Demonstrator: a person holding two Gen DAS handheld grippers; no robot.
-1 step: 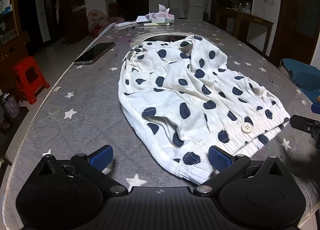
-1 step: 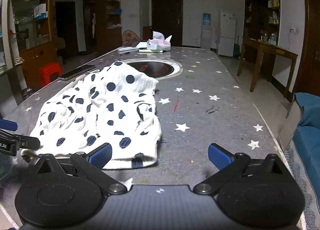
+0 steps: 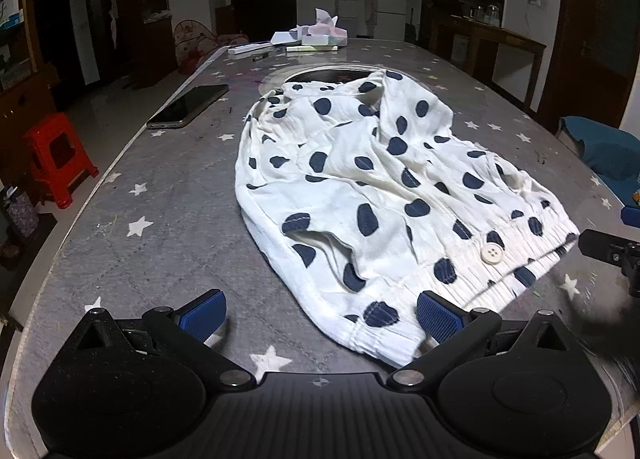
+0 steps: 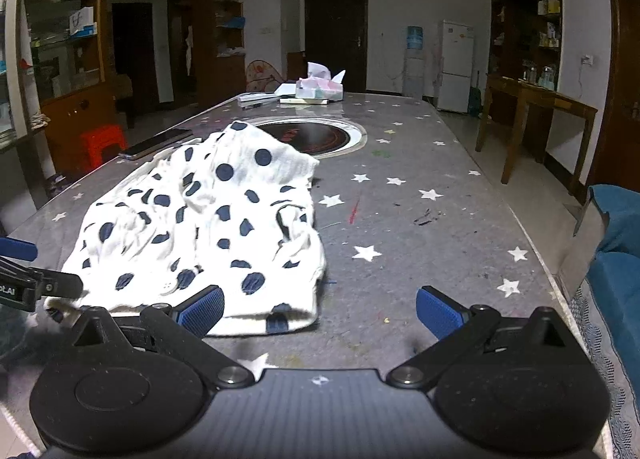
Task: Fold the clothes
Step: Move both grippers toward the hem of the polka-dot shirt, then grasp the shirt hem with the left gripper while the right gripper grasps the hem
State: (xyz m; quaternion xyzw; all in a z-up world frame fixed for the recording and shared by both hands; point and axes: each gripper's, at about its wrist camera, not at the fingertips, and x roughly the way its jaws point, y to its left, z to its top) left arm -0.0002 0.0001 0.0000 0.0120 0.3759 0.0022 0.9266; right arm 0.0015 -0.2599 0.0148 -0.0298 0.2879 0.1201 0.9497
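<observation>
A white garment with dark blue dots (image 3: 372,195) lies crumpled on the grey star-print table (image 3: 172,195); its elastic waistband with a white button (image 3: 492,253) faces me. My left gripper (image 3: 320,313) is open just above the table, its right pad (image 3: 438,317) at the waistband's near corner. In the right wrist view the same garment (image 4: 208,219) lies left of centre. My right gripper (image 4: 318,309) is open, its left pad (image 4: 202,309) over the garment's near hem. Each gripper's tip shows at the edge of the other's view.
A phone (image 3: 188,105) lies at the table's left edge. A round inset hob (image 4: 316,135) sits beyond the garment, with a tissue box (image 4: 320,89) and papers at the far end. A red stool (image 3: 58,157) stands left, a blue seat (image 4: 616,259) right.
</observation>
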